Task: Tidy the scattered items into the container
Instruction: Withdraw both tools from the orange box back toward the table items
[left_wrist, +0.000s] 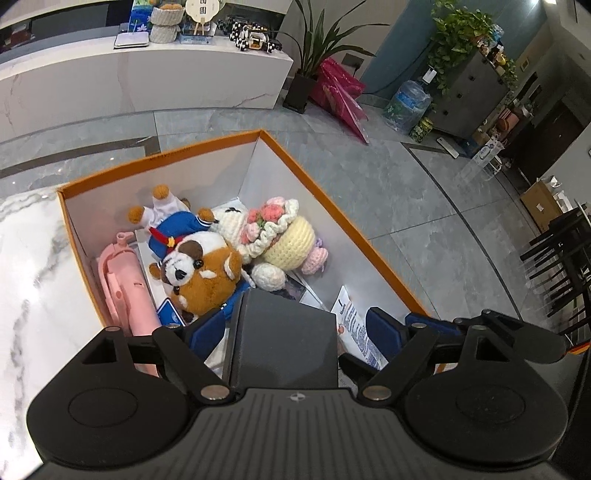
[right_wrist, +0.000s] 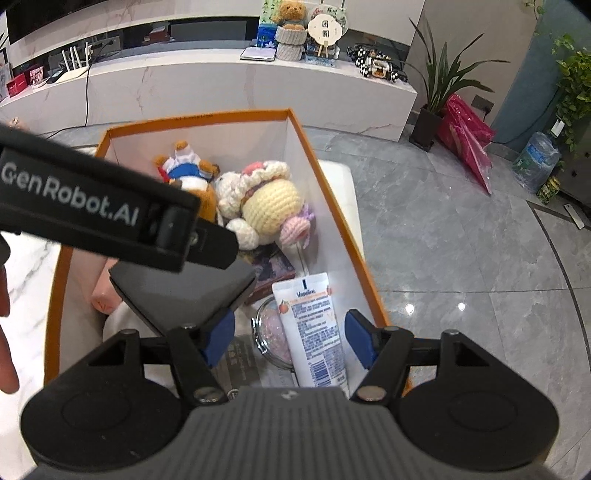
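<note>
We held a gripper in each hand over an orange box (left_wrist: 168, 157), both pointing down into it.

The left gripper (left_wrist: 295, 328) had its blue fingers (left_wrist: 384, 330) spread wide. A dark grey box (left_wrist: 284, 332) sat between them, but the pads did not press on it. In the right wrist view, the left gripper (right_wrist: 110, 206) crossed the frame as a black bar printed "GenRobot.AI", just above that grey box (right_wrist: 181, 291).

The right gripper (right_wrist: 291, 338) was open too, holding nothing. A white Vaseline tube (right_wrist: 314, 325) lay between its fingers (right_wrist: 360, 341) on the box floor, untouched. Beside the tube lay a round pink compact (right_wrist: 271, 338). A fingertip (right_wrist: 7, 365) showed at the left edge.

Further in, the orange box (right_wrist: 332, 206) already held soft toys: a brown and white plush (left_wrist: 207, 273), a second plush in blue clothes (left_wrist: 173, 225) behind it, and a cream and yellow crochet doll (left_wrist: 284, 240) with pink flowers. A pink plastic item (left_wrist: 125, 288) stood against the left wall.

The orange box rested on a white marble table (left_wrist: 29, 277). Beyond it were a grey tiled floor (left_wrist: 388, 192), a long white counter (left_wrist: 147, 77) with ornaments, potted plants (left_wrist: 314, 55) and a water jug (left_wrist: 406, 105).
</note>
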